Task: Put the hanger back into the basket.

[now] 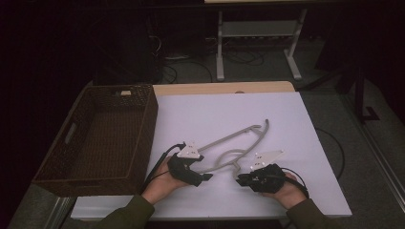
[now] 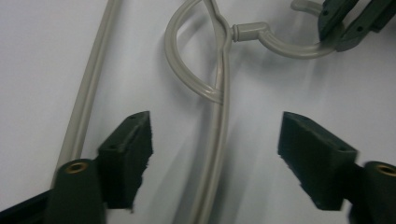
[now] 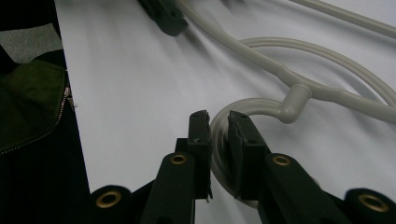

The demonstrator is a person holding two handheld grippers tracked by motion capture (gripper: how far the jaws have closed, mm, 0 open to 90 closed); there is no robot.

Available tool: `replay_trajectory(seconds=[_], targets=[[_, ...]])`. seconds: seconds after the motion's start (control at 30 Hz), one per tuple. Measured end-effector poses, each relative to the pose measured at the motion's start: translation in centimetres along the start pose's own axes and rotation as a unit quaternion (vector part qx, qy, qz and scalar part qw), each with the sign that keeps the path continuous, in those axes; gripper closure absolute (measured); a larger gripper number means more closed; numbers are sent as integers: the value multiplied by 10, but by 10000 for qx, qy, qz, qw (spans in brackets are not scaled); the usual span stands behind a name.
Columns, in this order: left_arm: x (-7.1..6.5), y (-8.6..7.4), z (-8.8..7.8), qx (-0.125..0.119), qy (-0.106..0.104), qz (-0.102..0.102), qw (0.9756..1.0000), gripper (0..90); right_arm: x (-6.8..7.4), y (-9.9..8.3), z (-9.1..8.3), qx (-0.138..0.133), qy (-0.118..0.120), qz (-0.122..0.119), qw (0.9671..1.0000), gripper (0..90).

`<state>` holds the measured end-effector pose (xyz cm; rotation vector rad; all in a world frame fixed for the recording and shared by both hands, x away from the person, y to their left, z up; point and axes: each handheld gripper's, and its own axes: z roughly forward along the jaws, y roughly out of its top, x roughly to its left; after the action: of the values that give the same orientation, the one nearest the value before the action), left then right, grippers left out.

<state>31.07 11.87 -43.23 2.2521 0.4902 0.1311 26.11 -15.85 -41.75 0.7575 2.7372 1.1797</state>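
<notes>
A pale grey hanger point(image 1: 234, 143) lies on a plain white table point(image 1: 210, 114); the left gripper point(image 2: 215, 149) and right gripper point(image 3: 218, 128) are black with brass-coloured eyelets, the woven basket point(image 1: 143, 124) is dark brown, and the sleeve point(image 1: 129, 217) is olive green

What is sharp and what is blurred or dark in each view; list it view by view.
High view: dim, the room behind nearly black, the white table sheet lit, the grey plastic clothes hanger soft. Left gripper view: hanger fairly sharp, the near black jaws slightly blurred. Right gripper view: the right gripper sharp on the hanger's hook, the far top edge smeared.
</notes>
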Motion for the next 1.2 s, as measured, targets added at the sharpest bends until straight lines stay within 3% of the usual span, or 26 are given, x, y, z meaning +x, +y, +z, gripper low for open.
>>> replay_trajectory(seconds=[0.07,0.2,0.4,0.67,1.2], targets=[[0,2,6,80,-63,-15,9999,324,0,0,0,2,4,-4,10000,789],[0,7,14,307,-88,184,9993,438,0,1,-1,-4,9,-15,10000,790],[-1,10,24,539,-73,335,9980,529,-1,2,-2,-31,15,-35,10000,789],[0,10,24,582,-13,366,9976,667,-1,4,-4,-60,14,-46,10000,790],[0,11,24,574,-123,369,9976,792,0,7,-6,-122,7,-89,9999,790]])
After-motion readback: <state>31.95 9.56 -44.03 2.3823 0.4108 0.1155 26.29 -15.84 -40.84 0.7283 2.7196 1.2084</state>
